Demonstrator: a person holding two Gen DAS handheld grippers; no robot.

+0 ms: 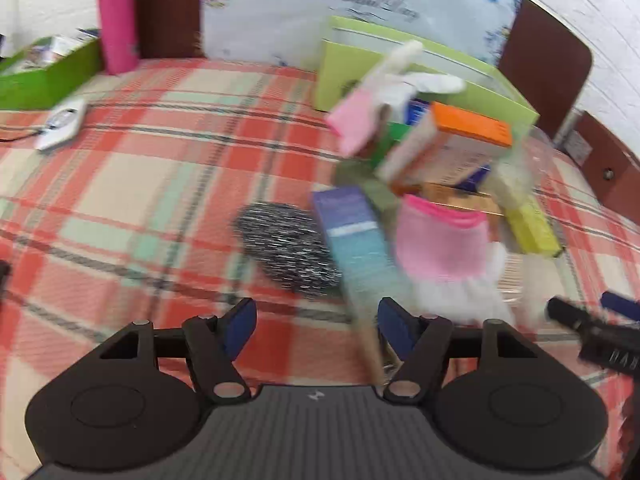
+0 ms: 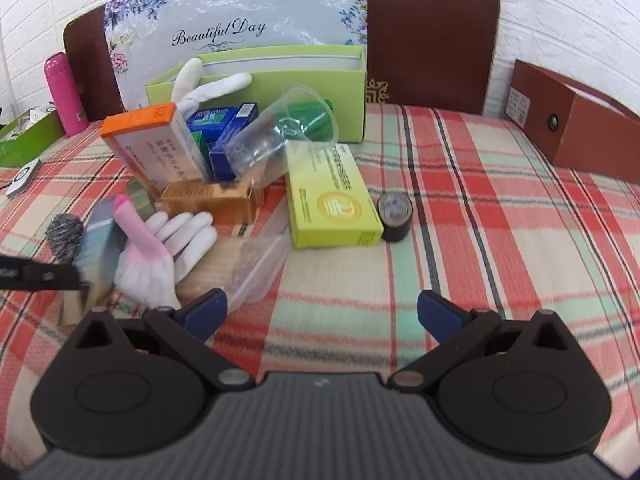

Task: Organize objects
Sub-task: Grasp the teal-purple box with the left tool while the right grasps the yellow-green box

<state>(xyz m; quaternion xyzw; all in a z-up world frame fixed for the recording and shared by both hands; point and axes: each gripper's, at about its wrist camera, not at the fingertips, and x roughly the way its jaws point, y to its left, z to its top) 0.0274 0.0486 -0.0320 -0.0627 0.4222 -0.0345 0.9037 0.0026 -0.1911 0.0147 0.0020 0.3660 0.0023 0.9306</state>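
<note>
A heap of items lies on the plaid cloth: an orange-topped white box (image 2: 152, 142), a yellow-green box (image 2: 332, 196), a clear cup (image 2: 280, 136), a pink-and-white glove (image 2: 160, 248) and a steel scourer (image 1: 286, 250). A long purple-and-teal box (image 1: 354, 248) runs back between the fingers of my left gripper (image 1: 316, 328), close to the right finger. The left pad stands well away from it, so the jaws are open. The left wrist view is blurred. My right gripper (image 2: 322, 314) is open wide over bare cloth, nothing between its fingers.
An open light-green box (image 2: 320, 92) stands behind the heap. A black tape roll (image 2: 395, 216) sits right of the yellow-green box. A pink bottle (image 1: 116, 20) and a green tray (image 1: 44, 72) are at far left, and a brown box (image 2: 572, 128) at far right.
</note>
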